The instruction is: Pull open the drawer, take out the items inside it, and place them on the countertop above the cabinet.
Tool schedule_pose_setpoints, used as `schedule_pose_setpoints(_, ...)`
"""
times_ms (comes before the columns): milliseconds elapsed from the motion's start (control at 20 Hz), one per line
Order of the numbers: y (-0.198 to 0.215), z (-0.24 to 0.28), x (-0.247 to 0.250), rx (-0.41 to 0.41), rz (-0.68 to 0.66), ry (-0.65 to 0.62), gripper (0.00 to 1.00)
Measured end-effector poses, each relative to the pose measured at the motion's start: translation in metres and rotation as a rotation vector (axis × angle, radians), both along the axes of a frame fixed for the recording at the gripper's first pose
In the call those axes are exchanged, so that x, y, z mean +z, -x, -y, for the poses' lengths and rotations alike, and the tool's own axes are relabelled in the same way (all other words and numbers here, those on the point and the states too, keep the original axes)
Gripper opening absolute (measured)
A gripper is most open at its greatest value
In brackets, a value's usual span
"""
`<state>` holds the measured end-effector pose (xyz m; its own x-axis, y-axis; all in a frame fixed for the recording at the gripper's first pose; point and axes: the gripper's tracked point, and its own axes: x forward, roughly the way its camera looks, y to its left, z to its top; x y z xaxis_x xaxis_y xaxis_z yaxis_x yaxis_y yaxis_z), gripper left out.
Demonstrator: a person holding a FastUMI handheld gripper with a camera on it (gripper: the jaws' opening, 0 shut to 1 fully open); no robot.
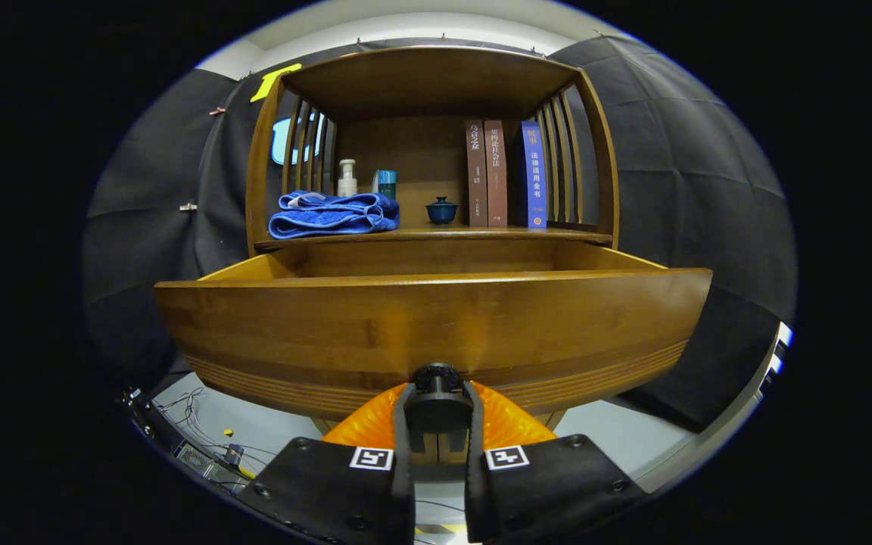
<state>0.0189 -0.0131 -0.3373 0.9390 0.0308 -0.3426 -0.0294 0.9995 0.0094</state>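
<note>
On the countertop (436, 236) we see, left to right, a folded blue towel (332, 214), a white pump bottle (347, 179), a teal can (385, 184), a blue lidded cup (442, 210) and three upright books (505, 174) with spine lettering we cannot make out. The drawer (421, 333) stands pulled open. Our gripper (437, 405) pinches its dark knob (437, 377) between both fingers.

The blue book (533, 178) spine reads 法律适用全书.
</note>
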Motion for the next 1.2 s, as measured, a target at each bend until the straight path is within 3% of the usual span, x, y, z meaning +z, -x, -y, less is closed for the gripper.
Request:
schedule_pose_setpoints(100,0.003,0.007,0.001,-0.008,-0.017,0.003,0.45)
schedule_pose_setpoints(300,0.003,0.016,0.019,-0.045,-0.049,-0.022,1.00)
schedule_pose_setpoints(600,-0.007,0.009,0.107,0.065,-0.087,-0.039,0.99)
schedule_pose_setpoints(800,-0.052,0.006,0.133,0.087,-0.196,-0.015,0.99)
schedule_pose_setpoints(1050,-0.121,-0.001,0.088,0.101,-0.443,0.004,0.99)
schedule_pose_setpoints(1200,-0.139,-0.004,0.044,0.102,-0.586,0.025,0.99)
